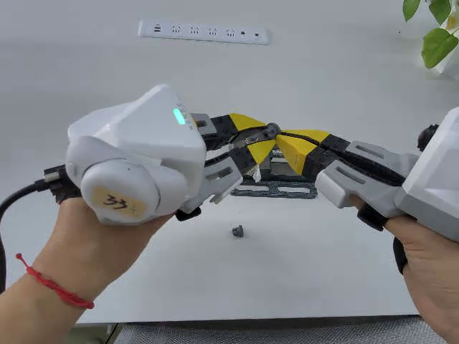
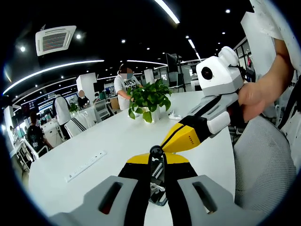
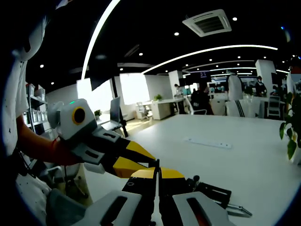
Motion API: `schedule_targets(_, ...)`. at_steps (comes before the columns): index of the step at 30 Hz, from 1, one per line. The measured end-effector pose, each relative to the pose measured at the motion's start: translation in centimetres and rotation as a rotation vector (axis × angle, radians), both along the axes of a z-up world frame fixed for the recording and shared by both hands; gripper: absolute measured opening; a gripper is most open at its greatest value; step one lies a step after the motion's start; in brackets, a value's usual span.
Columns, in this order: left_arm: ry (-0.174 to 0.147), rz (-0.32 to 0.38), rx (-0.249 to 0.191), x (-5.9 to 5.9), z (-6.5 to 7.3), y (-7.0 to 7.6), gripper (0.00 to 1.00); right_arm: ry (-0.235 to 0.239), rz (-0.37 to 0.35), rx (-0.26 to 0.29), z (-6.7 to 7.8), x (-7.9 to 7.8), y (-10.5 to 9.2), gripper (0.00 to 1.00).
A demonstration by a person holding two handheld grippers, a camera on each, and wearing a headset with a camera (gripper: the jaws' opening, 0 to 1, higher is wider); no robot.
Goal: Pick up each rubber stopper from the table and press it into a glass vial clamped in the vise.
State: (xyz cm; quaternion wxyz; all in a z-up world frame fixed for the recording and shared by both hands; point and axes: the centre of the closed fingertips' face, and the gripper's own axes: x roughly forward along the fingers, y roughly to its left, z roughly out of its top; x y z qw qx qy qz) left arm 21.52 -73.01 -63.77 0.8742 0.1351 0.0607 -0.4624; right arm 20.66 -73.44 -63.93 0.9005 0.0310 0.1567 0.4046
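A pale yellow sticker (image 1: 118, 202) on the rounded back of the left tool carries a handwritten "33". In the left gripper view there is small dark print (image 2: 190, 138) on the yellow jaw of the right claw (image 2: 167, 143), too fine to read. The power strip (image 1: 203, 31) at the far side of the bench (image 1: 323, 272) shows no legible marking.

The left claw (image 1: 265, 136) grips a stopper (image 1: 271, 130) at its very tips. The stopper is a small, dark grey, rounded plug with a dull surface. From that claw's own camera it sits like a dark knob (image 2: 155, 150) on top of the two yellow-and-black jaws. The right claw (image 1: 280, 136) comes in from the opposite side, and its tip meets the stopper. In the right gripper view its jaws are drawn together, with only a thin dark slit between them.

Both claws are held above the vise (image 1: 283, 189), a dark metal piece with a slotted base plate lying flat on the bench. Something small and pale (image 1: 256, 172) shows just under the jaws, but it is too hidden to name.

A loose stopper (image 1: 237, 231), the same dark grey, lies on the white bench near the vise, on the person's side. A red string (image 1: 54, 285) circles the left wrist. Green leaves (image 1: 434, 32) reach in at the upper right corner.
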Motion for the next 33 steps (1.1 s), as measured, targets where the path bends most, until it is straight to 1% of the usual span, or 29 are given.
schedule_targets(2, -0.004, -0.002, 0.001, 0.03, 0.01, -0.02, 0.06, 0.0, -0.001, 0.001, -0.01, 0.02, -0.01, 0.0)
schedule_targets(8, -0.001, -0.008, -0.001, 0.06, -0.11, -0.01, 0.05, 0.012, -0.003, 0.006, -0.3, 0.18, -0.33, 0.0)
schedule_targets(10, 0.013, -0.01, -0.01, 0.03, -0.15, -0.03, 0.05, 0.021, -0.004, 0.011, -0.35, 0.18, -0.42, 0.0)
schedule_targets(12, 0.011, -0.013, -0.011, 0.0, -0.1, -0.04, 0.05, 0.021, -0.004, 0.011, -0.35, 0.16, -0.45, 0.0)
schedule_targets(14, 0.028, -0.015, -0.02, -0.03, -0.16, -0.04, 0.05, 0.027, -0.003, 0.011, -0.37, 0.1, -0.45, 0.0)
schedule_targets(16, 0.026, -0.018, -0.023, -0.11, -0.02, -0.11, 0.05, 0.027, 0.0, 0.013, -0.36, 0.12, -0.49, 0.0)
schedule_targets(18, 0.033, -0.02, -0.027, -0.21, 0.03, -0.19, 0.05, 0.03, 0.005, 0.011, -0.45, 0.12, -0.51, 0.0)
schedule_targets(20, 0.029, -0.024, -0.023, -0.26, 0.09, -0.24, 0.05, 0.032, 0.007, 0.012, -0.47, 0.14, -0.54, 0.0)
schedule_targets(21, 0.038, -0.023, -0.028, -0.29, 0.09, -0.26, 0.05, 0.035, 0.009, 0.012, -0.53, 0.14, -0.55, 0.0)
schedule_targets(24, 0.037, -0.025, -0.025, -0.33, 0.09, -0.29, 0.05, 0.041, 0.011, 0.013, -0.58, 0.13, -0.52, 0.0)
schedule_targets(29, 0.044, -0.029, -0.03, -0.47, 0.14, -0.31, 0.05, 0.05, 0.019, 0.018, -0.6, 0.02, -0.5, 0.0)
schedule_targets(31, 0.039, -0.034, -0.021, -0.52, 0.08, -0.29, 0.05, 0.049, 0.024, 0.025, -0.41, -0.03, -0.47, 0.0)
schedule_targets(33, 0.047, -0.039, -0.028, -0.62, 0.06, -0.26, 0.05, 0.056, 0.032, 0.028, -0.28, -0.09, -0.54, 0.01)
